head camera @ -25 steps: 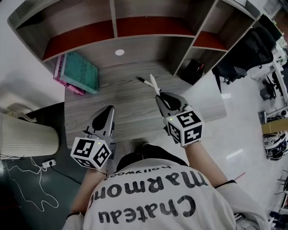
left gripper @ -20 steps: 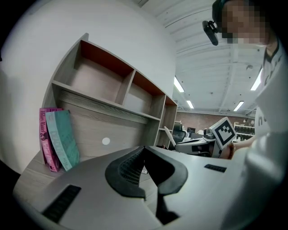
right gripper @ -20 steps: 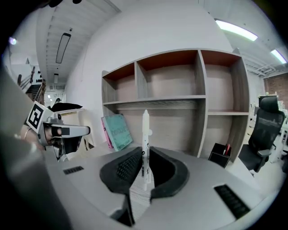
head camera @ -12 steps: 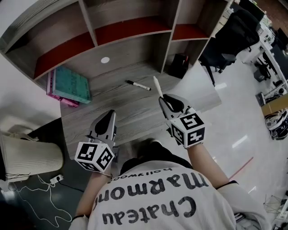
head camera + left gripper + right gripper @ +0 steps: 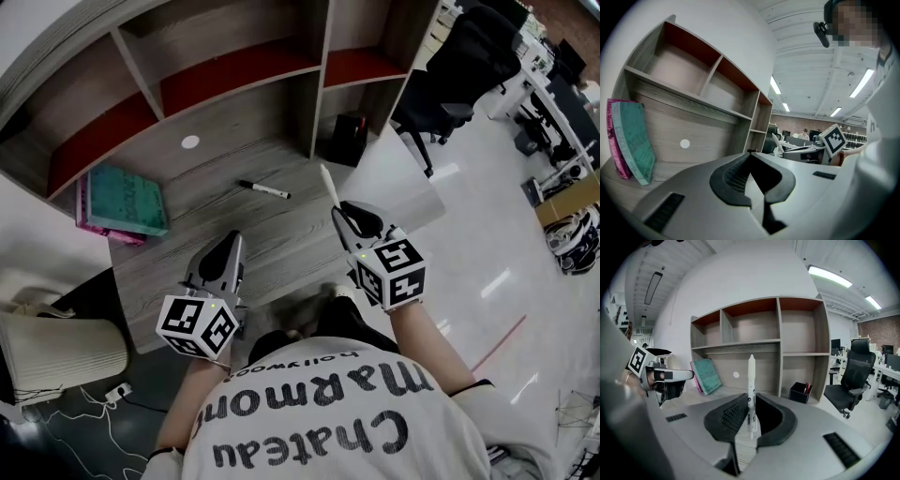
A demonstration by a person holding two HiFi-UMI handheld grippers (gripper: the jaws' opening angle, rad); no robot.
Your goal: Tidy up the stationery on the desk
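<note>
My right gripper (image 5: 343, 215) (image 5: 751, 398) is shut on a white pen (image 5: 328, 181) (image 5: 751, 373), which sticks out forward and upward past the fingertips, over the right part of the grey wooden desk (image 5: 206, 244). A black-and-white marker (image 5: 263, 189) lies on the desk, left of the pen's tip. The black pen holder (image 5: 348, 139) (image 5: 802, 392), with a few pens in it, stands at the foot of the right shelf compartment. My left gripper (image 5: 229, 246) (image 5: 750, 155) hovers at the desk's near edge, jaws together with nothing in them.
A teal and a pink book (image 5: 122, 200) (image 5: 632, 140) (image 5: 706, 375) lean at the desk's back left. Wooden shelves (image 5: 225, 84) rise behind the desk. A black office chair (image 5: 459, 56) (image 5: 855, 376) stands to the right, and a white bin (image 5: 56, 347) with cables to the left.
The right gripper has carried the white pen rightward, away from the marker it stood beside. The view has swung, so desk and books now sit further left. The left gripper shifted slightly.
</note>
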